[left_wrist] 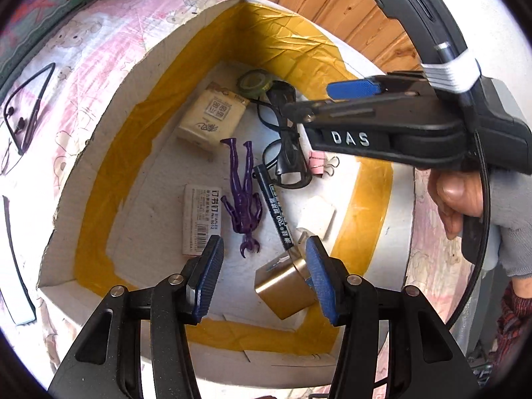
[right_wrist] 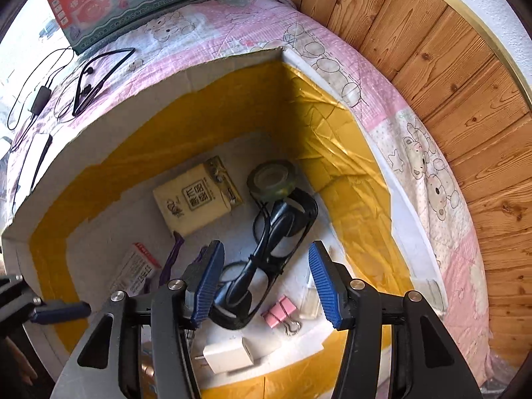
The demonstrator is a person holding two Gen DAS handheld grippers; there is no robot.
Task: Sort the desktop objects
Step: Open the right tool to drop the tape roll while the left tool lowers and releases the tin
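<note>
A: Both tongs over the white foam box [right_wrist: 404, 206], the one with yellow tape on its inner walls. It sits on a pink quilted bed cover [right_wrist: 332, 56]. Most of the desk clutter is already inside.

B: State of the tongs?

A: Right tongs [right_wrist: 266, 276] released, jaws spread, nothing pinched. The black glasses [right_wrist: 266, 249] lie on the box floor directly beneath, between the pads but not touched. Left tongs [left_wrist: 264, 276] also released, empty, hanging over the purple toy figure [left_wrist: 244, 196] and a brass-coloured block [left_wrist: 286, 287] at the box's 6 o'clock.

B: What else is in there?

A: From the right view: tape roll [right_wrist: 272, 178] at 12 o'clock of the glasses, tissue pack [right_wrist: 196, 196] at 10, staples box [right_wrist: 136, 272] at 9, pink binder clip [right_wrist: 281, 312] at 5, white charger plug [right_wrist: 229, 355] at 6. A black marker [left_wrist: 276, 212] lies beside the figure.

B: Still outside?

A: Neckband earphones [right_wrist: 96, 79] and a cable, out on the cover, well apart from the box at roughly 10 o'clock.

B: Advice for the step?

A: My read: this is a release-and-retreat. Lift the right tongs straight up with jaws wide so a pad doesn't snag the glasses frame, and clear the box wall before swinging toward the earphones. Keep the left tongs out of that path.
</note>
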